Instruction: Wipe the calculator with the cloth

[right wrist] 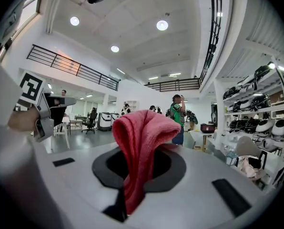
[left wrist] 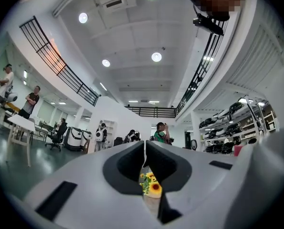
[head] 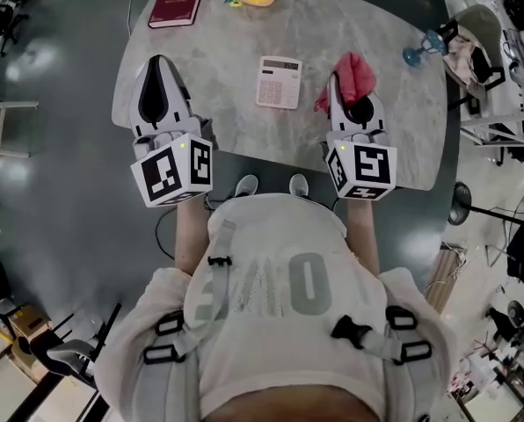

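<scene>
The calculator lies flat on the counter, between the two tools. Its display is at the 12 o'clock end, so in the head view its long axis runs 12 to 6, tipped slightly. The right tool is clamped on the red cloth, which bunches above the jaws and hangs out below them. From that tool the calculator sits near, at about 9 o'clock, and the cloth does not touch it. The left tool has its jaws closed with nothing between them. Only the sunflowers at the counter's far edge show through the slit. From the left tool the calculator is at 3 o'clock and farther off. The right hand is therefore the nearer. By my judgement the coming move is a short sweep toward 9 o'clock and down onto the keys, then strokes along the 12-to-6 axis.
</scene>
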`<state>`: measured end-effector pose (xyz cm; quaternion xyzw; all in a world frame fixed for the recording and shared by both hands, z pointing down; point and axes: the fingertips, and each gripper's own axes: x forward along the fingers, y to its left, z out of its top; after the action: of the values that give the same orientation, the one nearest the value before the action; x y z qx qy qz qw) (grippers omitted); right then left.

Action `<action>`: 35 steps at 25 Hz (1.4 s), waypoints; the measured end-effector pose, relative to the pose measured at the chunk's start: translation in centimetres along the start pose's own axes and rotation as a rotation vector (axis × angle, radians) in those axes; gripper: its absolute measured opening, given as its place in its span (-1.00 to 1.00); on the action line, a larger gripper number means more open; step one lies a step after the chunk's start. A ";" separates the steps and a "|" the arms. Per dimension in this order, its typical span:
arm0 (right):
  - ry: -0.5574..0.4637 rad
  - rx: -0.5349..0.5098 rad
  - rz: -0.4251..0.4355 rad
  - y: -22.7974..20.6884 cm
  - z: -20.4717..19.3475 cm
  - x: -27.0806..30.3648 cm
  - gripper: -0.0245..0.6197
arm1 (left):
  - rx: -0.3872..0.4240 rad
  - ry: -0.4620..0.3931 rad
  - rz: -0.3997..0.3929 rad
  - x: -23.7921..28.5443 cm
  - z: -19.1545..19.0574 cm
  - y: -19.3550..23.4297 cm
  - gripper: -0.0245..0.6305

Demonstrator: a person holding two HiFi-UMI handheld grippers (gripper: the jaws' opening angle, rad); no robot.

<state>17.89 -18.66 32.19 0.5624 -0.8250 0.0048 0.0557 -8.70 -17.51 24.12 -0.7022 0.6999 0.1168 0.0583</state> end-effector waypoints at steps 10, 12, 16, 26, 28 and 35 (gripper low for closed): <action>-0.007 0.024 0.019 -3.4 -0.3 -0.2 -0.75 | -0.074 -0.102 -0.119 1.0 2.4 -4.4 0.45; -0.007 0.032 0.014 -3.9 -0.4 -0.2 -0.75 | -0.088 -0.094 -0.142 1.3 2.4 -5.0 0.47; -0.002 0.042 0.003 -4.3 -0.9 -0.3 -0.75 | -0.122 -0.045 -0.164 2.0 1.1 -5.4 0.48; 0.064 0.055 -0.003 -4.5 -3.4 -1.4 -0.74 | -0.179 0.276 -0.130 3.2 -11.1 -4.4 0.49; 0.079 0.057 -0.010 -4.5 -4.1 -1.4 -0.74 | -0.160 0.354 -0.112 2.9 -14.4 -4.1 0.49; 0.136 0.046 -0.005 -3.8 -6.1 -1.3 -0.74 | 0.014 0.670 -0.112 1.4 -26.6 -3.8 0.49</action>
<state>22.43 -18.45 37.90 0.5642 -0.8174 0.0615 0.0987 -2.76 -25.32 49.13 -0.7387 0.6412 -0.1286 -0.1635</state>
